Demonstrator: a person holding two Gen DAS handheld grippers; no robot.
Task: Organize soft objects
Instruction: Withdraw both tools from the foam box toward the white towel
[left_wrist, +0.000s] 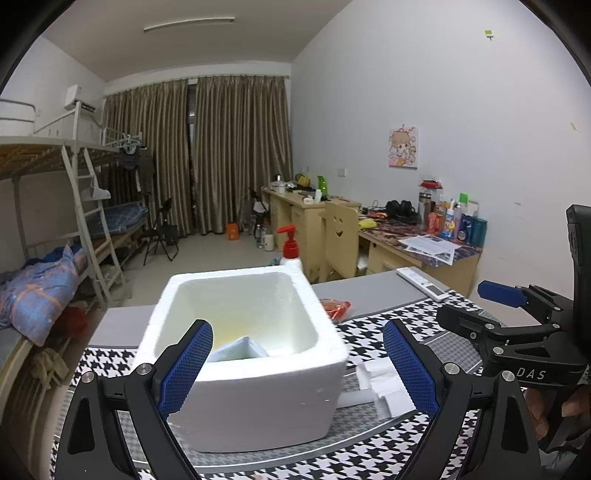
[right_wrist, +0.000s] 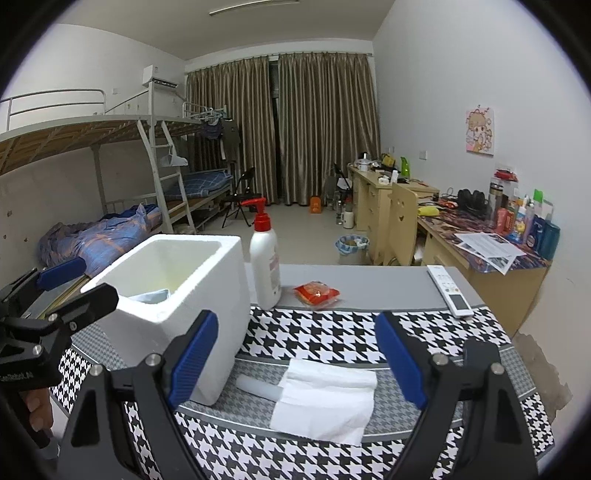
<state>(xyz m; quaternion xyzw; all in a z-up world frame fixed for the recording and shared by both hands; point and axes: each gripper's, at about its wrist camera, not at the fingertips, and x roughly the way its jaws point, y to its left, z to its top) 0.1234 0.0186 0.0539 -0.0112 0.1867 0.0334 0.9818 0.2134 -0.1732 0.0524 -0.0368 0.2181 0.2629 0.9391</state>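
A white foam box (left_wrist: 243, 387) stands on the houndstooth tablecloth (right_wrist: 332, 332), with a folded light-blue cloth (left_wrist: 236, 349) lying inside it. To the right of the box, a white folded cloth (right_wrist: 325, 398) lies flat on the tablecloth over a white tube-like piece; it also shows in the left wrist view (left_wrist: 384, 387). My left gripper (left_wrist: 299, 369) is open in front of the box, nothing pinched. My right gripper (right_wrist: 297, 354) is open above the white cloth, apart from it. Each gripper shows at the edge of the other's view (left_wrist: 476, 306) (right_wrist: 79, 286).
A red-capped pump bottle (right_wrist: 264, 258) stands behind the box. Behind it on the grey strip lie a red packet (right_wrist: 316, 293) and a white remote (right_wrist: 450, 291). A cluttered desk (right_wrist: 491, 254) is at the right, a bunk bed (right_wrist: 110, 229) at the left.
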